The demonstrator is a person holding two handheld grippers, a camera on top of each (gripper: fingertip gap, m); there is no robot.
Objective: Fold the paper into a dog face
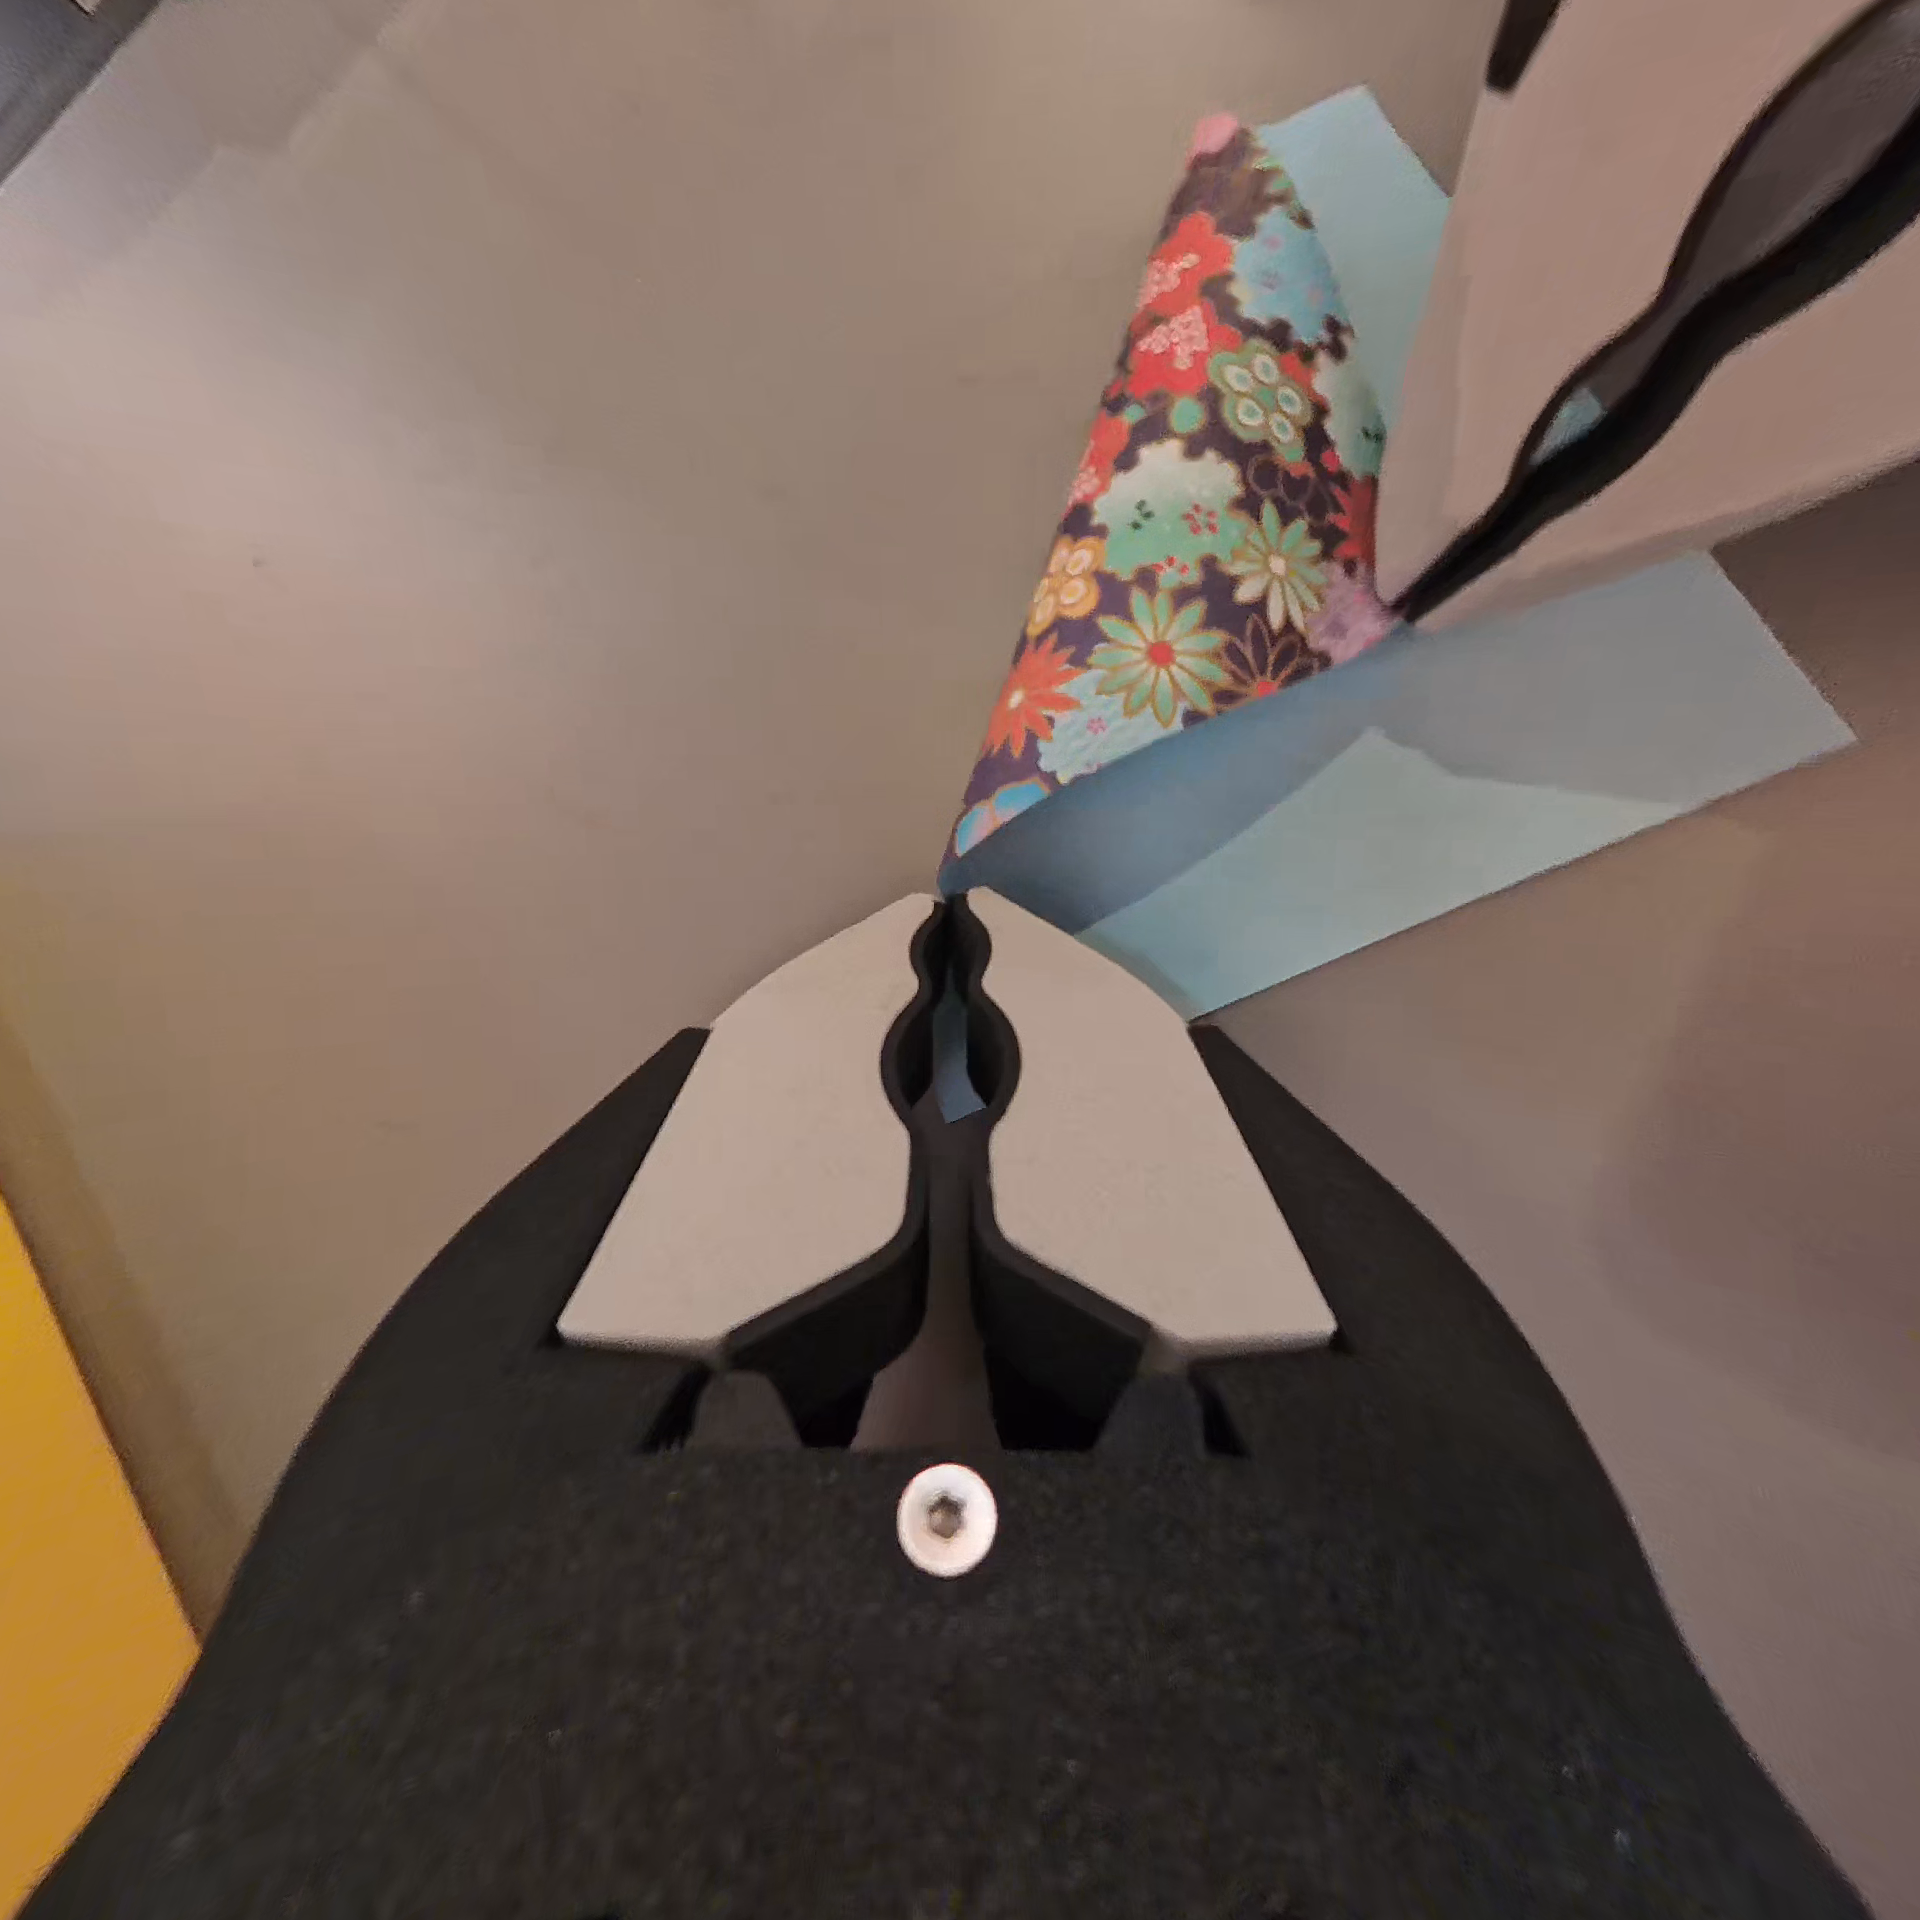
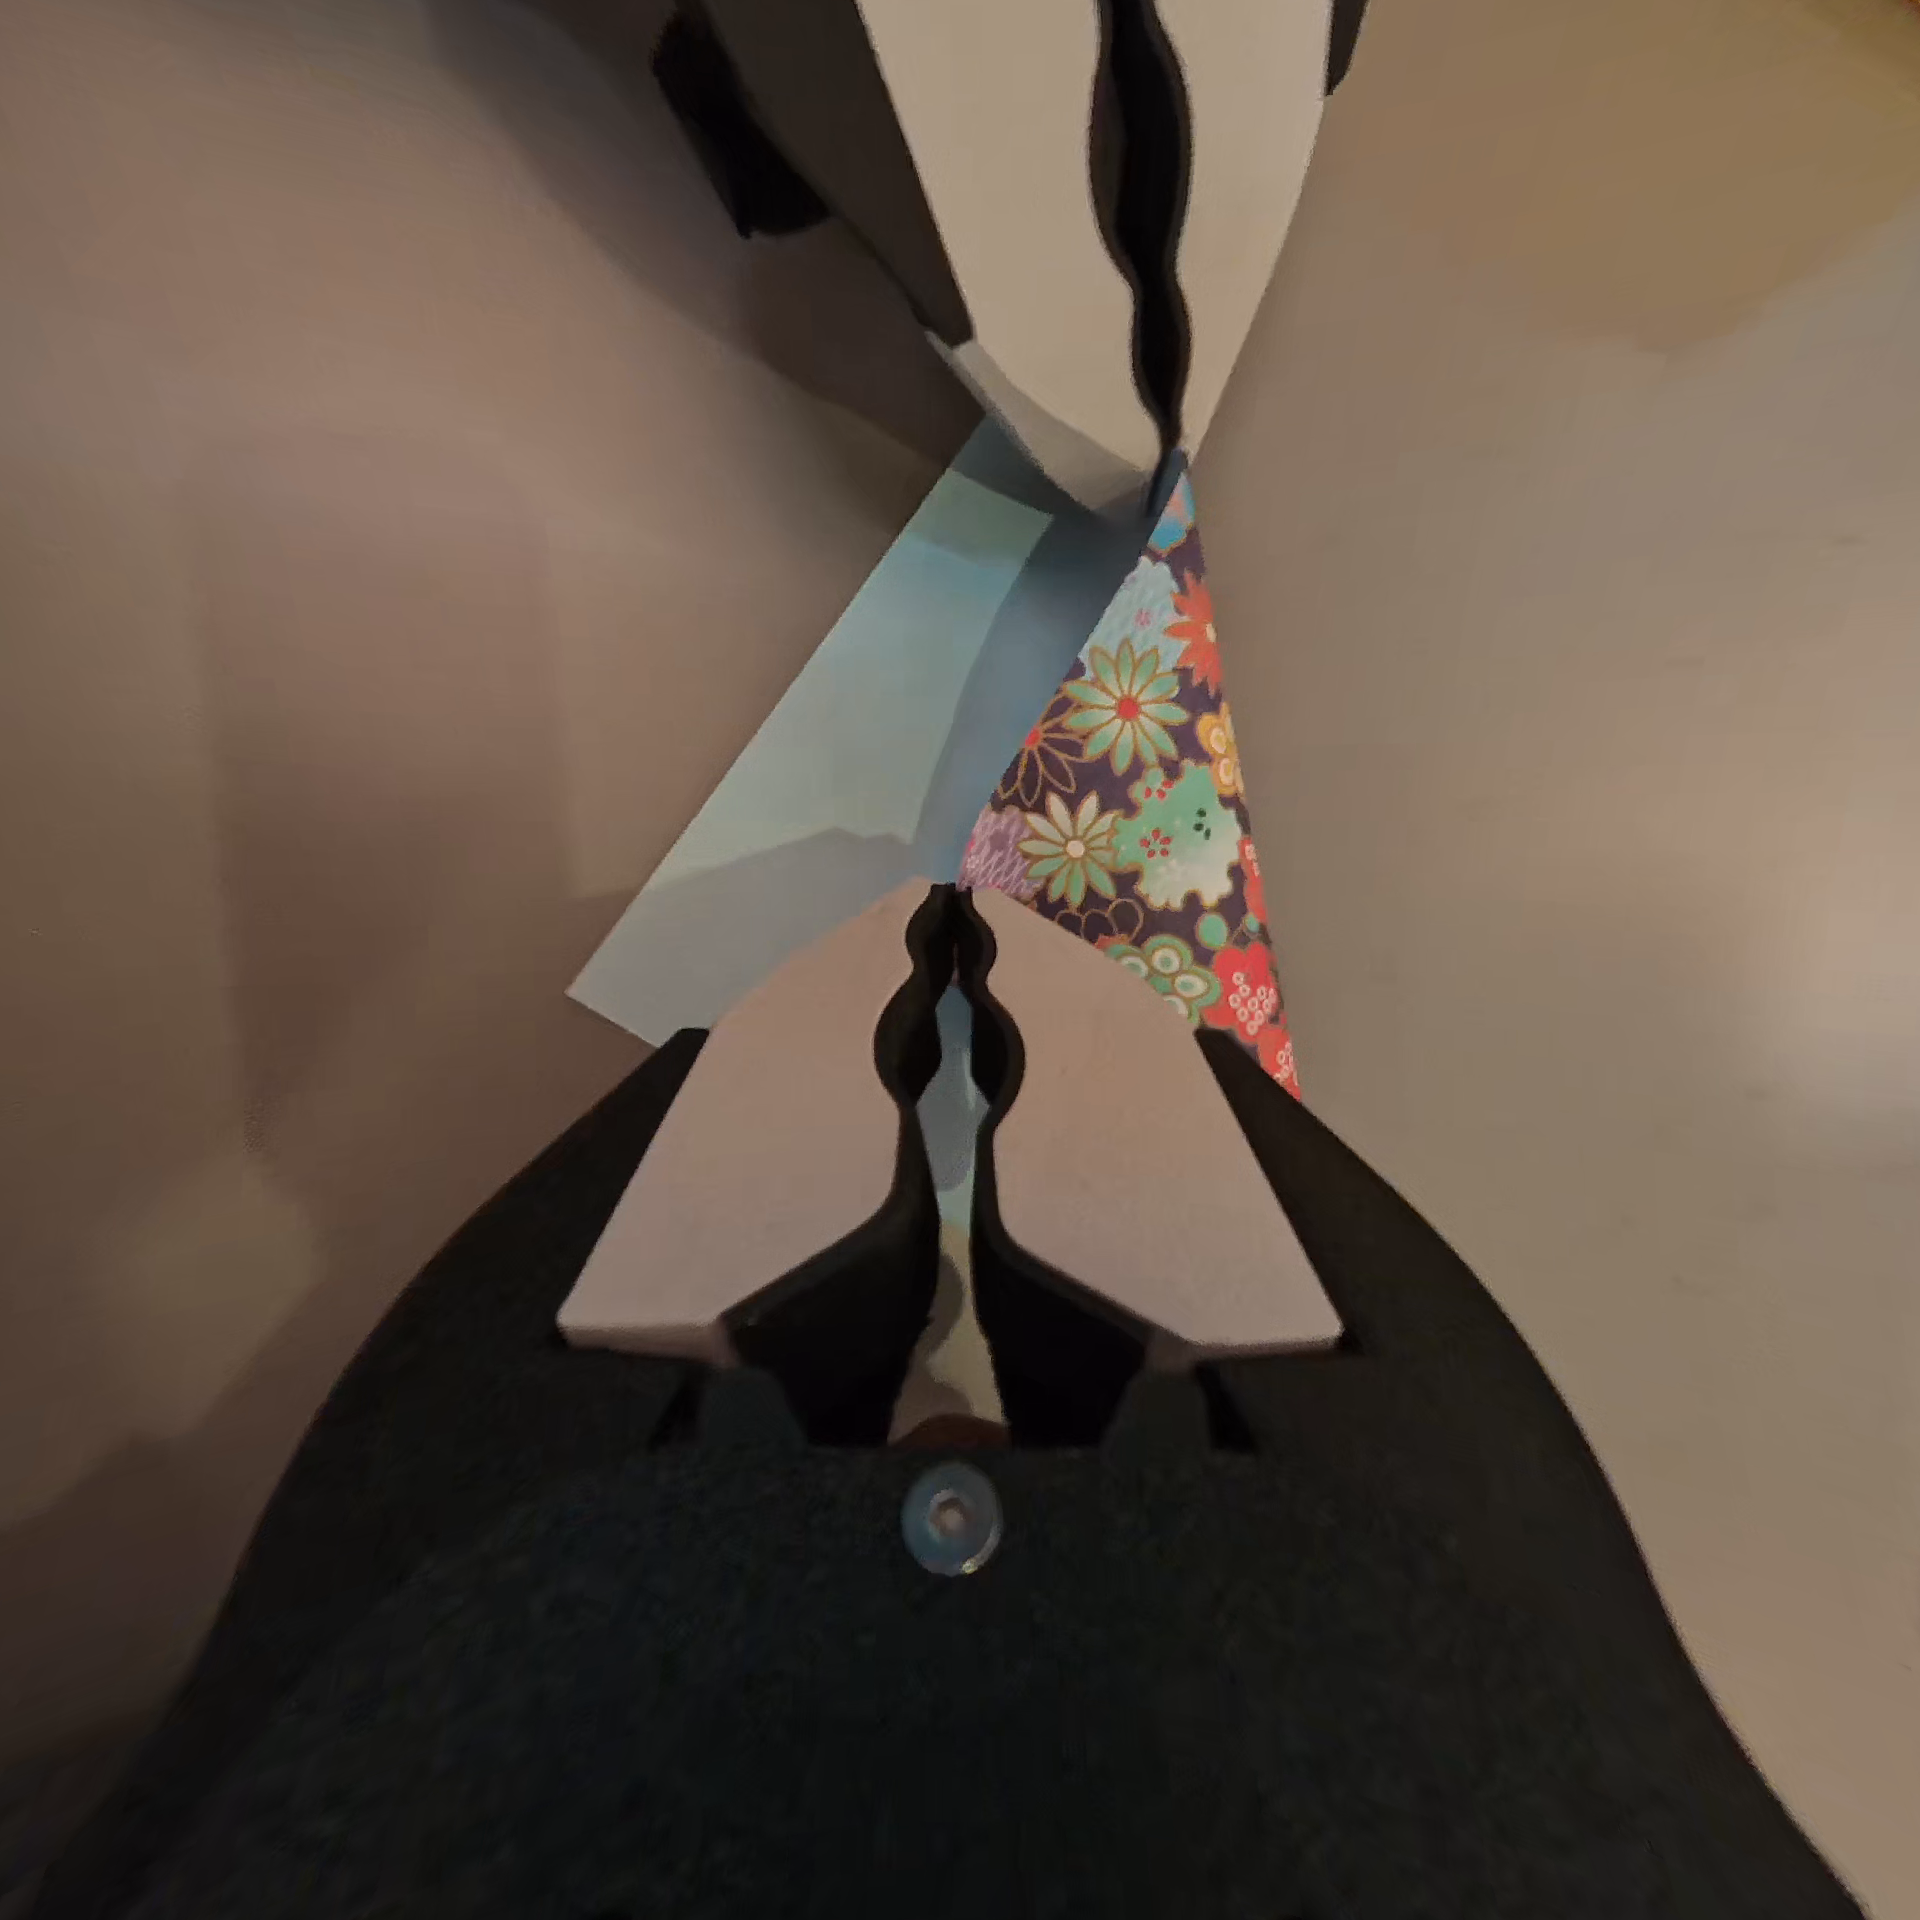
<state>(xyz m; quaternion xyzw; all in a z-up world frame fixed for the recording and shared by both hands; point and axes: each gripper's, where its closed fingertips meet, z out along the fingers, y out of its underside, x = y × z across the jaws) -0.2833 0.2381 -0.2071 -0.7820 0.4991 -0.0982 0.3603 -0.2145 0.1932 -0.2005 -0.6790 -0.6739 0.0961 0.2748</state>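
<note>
The paper (image 1: 1205, 540) is floral on one side and light blue on the other. It is lifted and curled over itself above the grey table. My left gripper (image 1: 951, 914) is shut on one corner of it; a blue sliver shows between the fingers. My right gripper (image 2: 951, 899) is shut on another corner. In the left wrist view the right gripper (image 1: 1413, 597) pinches the paper at the upper right. In the right wrist view the left gripper (image 2: 1169, 457) pinches the paper's far tip, and the floral side (image 2: 1132, 790) faces right with the blue side (image 2: 831, 769) on the left.
The grey table (image 1: 468, 571) lies under and around the paper. A yellow strip (image 1: 73, 1558) runs along the lower left edge of the left wrist view. There is about 9 cm between the tips of the two grippers.
</note>
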